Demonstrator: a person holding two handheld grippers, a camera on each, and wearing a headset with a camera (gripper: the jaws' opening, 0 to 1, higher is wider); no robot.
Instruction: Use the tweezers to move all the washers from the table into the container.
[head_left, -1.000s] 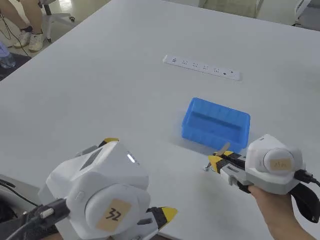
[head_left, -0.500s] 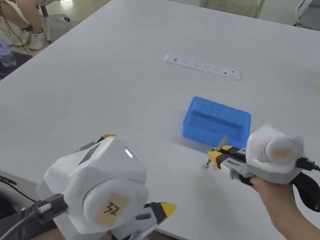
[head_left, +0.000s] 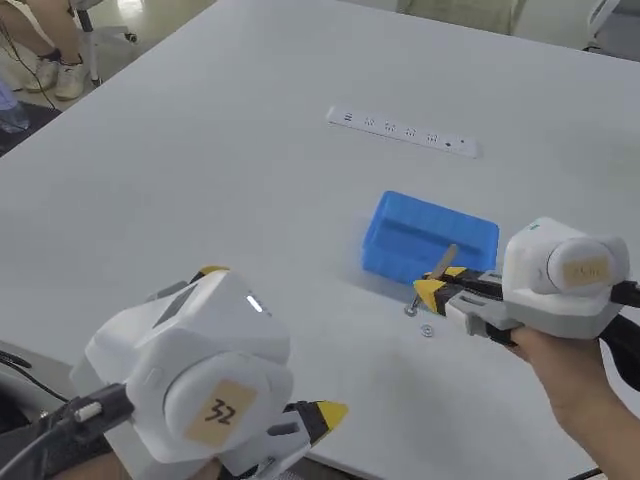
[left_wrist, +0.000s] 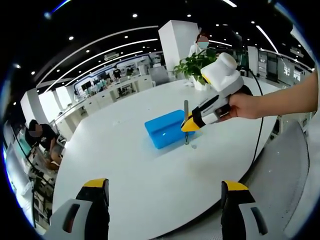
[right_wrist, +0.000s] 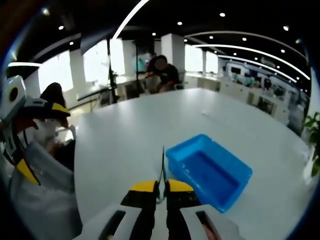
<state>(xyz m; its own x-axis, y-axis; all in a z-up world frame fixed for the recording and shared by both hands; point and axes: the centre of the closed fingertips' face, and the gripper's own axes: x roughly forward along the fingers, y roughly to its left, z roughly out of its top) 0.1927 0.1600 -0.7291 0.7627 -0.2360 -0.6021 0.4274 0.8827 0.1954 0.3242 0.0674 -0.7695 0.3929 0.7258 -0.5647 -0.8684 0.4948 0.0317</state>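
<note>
The blue container (head_left: 430, 240) stands open on the white table (head_left: 200, 170). My right gripper (head_left: 428, 293) is just in front of its near wall, shut on the metal tweezers (head_left: 445, 265). The tweezers point down, with their tip a little above the table; whether the tip holds anything I cannot tell. One small washer (head_left: 427, 330) lies on the table under the gripper. My left gripper (head_left: 268, 342) hovers open at the near left, holding nothing. The left gripper view has the container (left_wrist: 167, 131), the tweezers (left_wrist: 186, 117) and the left gripper (left_wrist: 165, 187). In the right gripper view, the right gripper (right_wrist: 159, 186) pinches the tweezers (right_wrist: 162, 167) beside the container (right_wrist: 210, 170).
A white power strip (head_left: 405, 133) lies beyond the container. A seated person's feet (head_left: 45, 75) and a chair base show off the far left corner. The table's near edge runs just below both grippers.
My right gripper has risen with the tweezers and come closer to the container's near wall. A washer on the table below it has come into view. The left gripper has barely moved.
</note>
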